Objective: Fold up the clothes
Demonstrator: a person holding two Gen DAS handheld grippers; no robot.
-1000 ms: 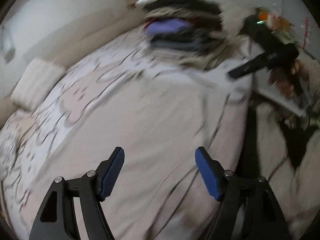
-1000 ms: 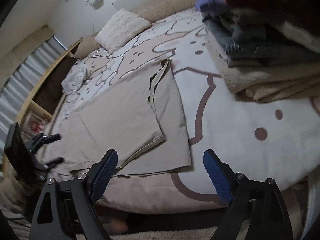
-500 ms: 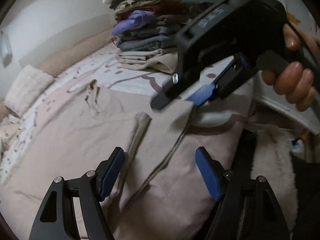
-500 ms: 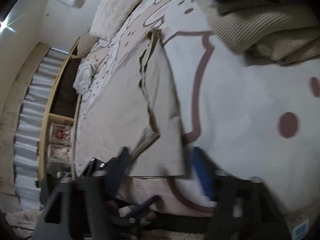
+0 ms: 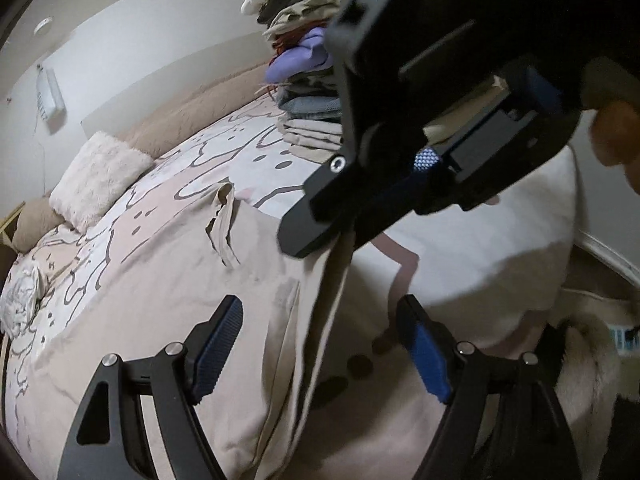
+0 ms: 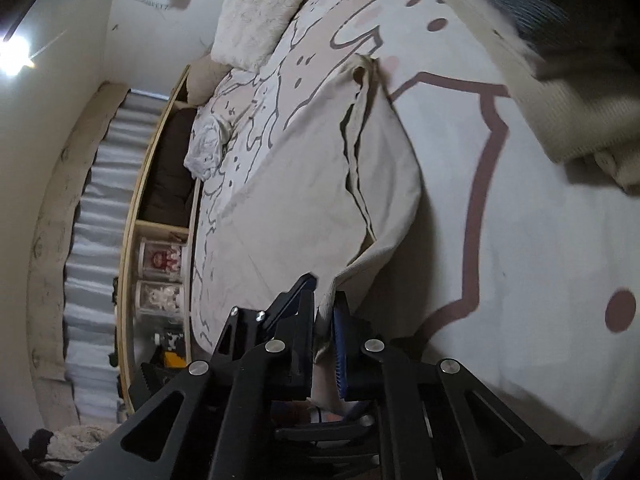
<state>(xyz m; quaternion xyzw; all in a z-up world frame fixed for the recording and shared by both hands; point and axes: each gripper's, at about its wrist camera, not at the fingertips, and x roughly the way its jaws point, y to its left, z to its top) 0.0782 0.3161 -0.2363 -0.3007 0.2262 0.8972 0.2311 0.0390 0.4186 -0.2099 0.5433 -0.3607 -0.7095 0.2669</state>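
On bed [image 5: 500,240]: right gripper [image 6: 325,334] fingers just closed, pinching beige garment [image 6: 304,184] corner; left gripper [image 5: 320,344] fingers wide, empty, above garment edge.

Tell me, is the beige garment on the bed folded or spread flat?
Partly folded: beige garment lies doubled lengthwise, one layer overlapping. Right gripper, jaws just closing, pinches its near corner.

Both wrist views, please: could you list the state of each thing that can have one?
Beige garment: spread on bed, half folded, near edge pinched.
Right claw: just closed, shut on garment edge.
Left claw: open, over garment, holding nothing.
Clothes stack: folded, piled.
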